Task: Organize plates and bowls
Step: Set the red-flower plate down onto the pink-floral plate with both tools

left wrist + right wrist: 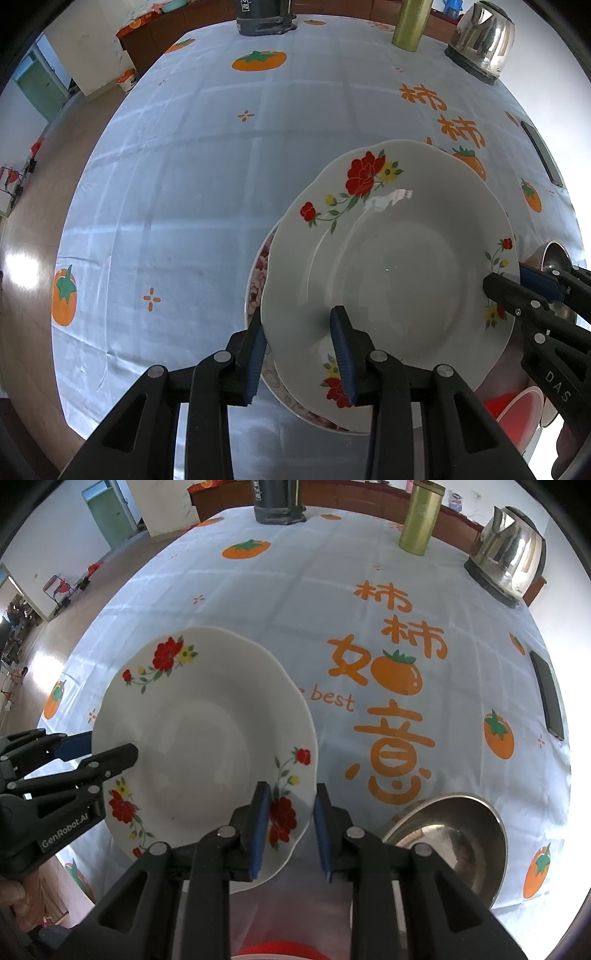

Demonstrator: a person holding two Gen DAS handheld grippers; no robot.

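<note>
A white plate with red flowers (388,258) (192,738) is held between both grippers. My left gripper (297,312) (110,744) is shut on its left rim, one pad inside the plate and one outside. My right gripper (292,786) (508,275) is shut on the opposite rim in the same way. Under the white plate lies a pink-flowered plate (258,266), with only its left edge showing. Whether the two plates touch I cannot tell.
A steel bowl (454,845) (554,254) and a red bowl (517,410) sit right of the plates. At the far edge of the persimmon-print tablecloth (203,166) stand a kettle (509,550), a gold canister (421,517) and a black appliance (277,502). A phone (546,694) lies at right.
</note>
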